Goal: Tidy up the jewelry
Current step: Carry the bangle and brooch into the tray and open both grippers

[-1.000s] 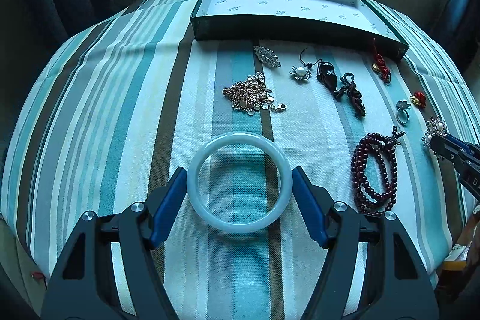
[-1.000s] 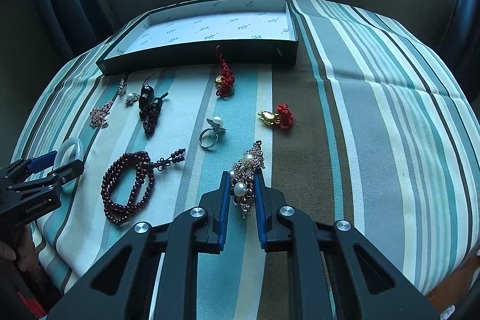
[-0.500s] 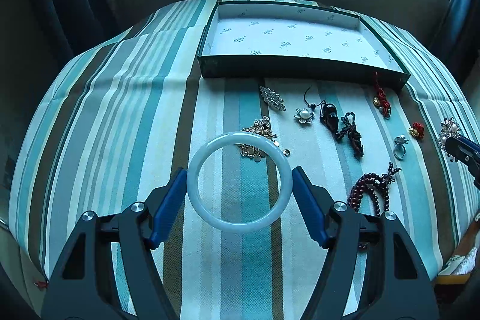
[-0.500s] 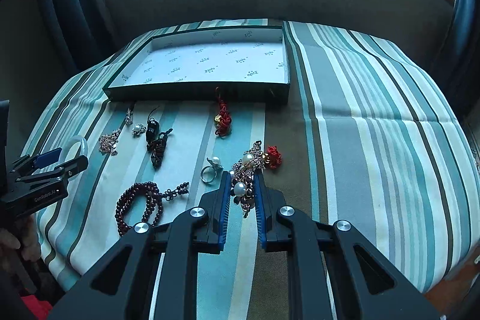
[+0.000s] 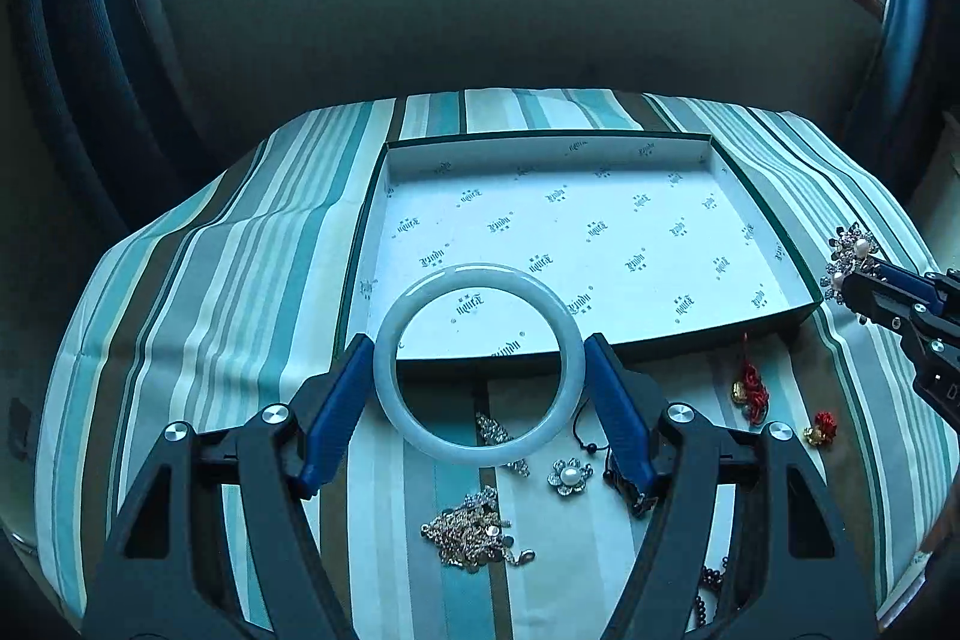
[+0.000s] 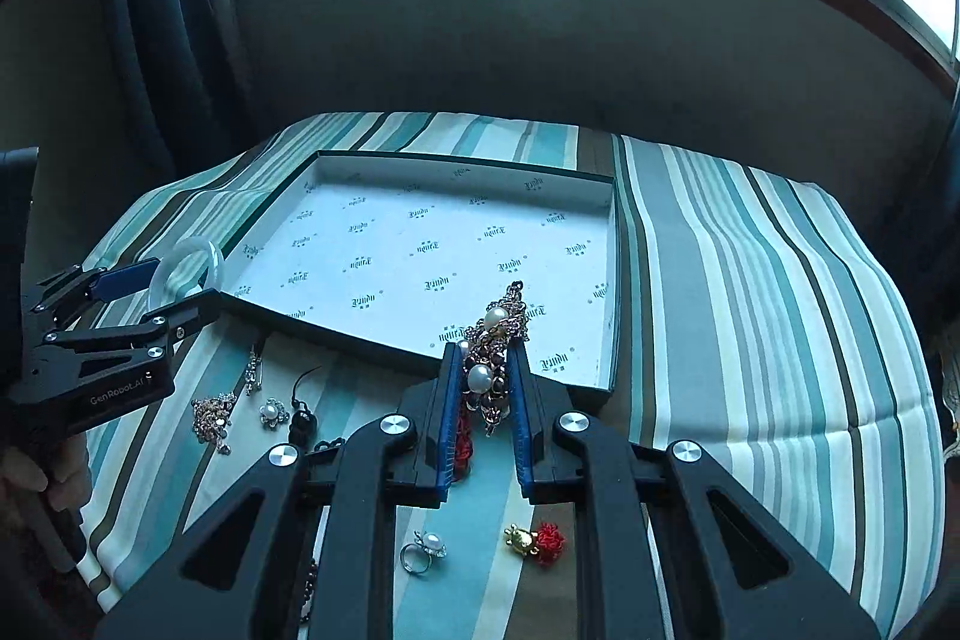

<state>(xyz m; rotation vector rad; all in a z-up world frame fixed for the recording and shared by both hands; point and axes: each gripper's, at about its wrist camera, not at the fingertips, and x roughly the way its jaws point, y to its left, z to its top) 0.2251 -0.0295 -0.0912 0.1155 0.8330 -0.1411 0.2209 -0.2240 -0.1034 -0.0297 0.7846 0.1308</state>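
My left gripper (image 5: 479, 361) is shut on a pale jade bangle (image 5: 384, 364), held level in the air over the near edge of the shallow dark-green box (image 5: 600, 349) with white printed lining. My right gripper (image 6: 485, 370) is shut on a pearl and rhinestone brooch (image 6: 483, 377), held above the box's near right corner (image 6: 591, 391). The brooch also shows in the left wrist view (image 5: 849, 253). The bangle shows at the left in the right wrist view (image 6: 210, 253).
On the striped cloth (image 5: 210, 292) before the box lie a gold chain (image 5: 474, 535), a pearl flower (image 5: 569, 477), a crystal clip (image 5: 495, 433), red knot charms (image 5: 753, 391), a pearl ring (image 6: 423, 550), a gold-and-red charm (image 6: 537, 541) and dark beads (image 5: 711, 589).
Both grippers have risen and moved forward toward the box with their pieces. The bangle and the brooch now hang over the box's near edge instead of over the cloth.
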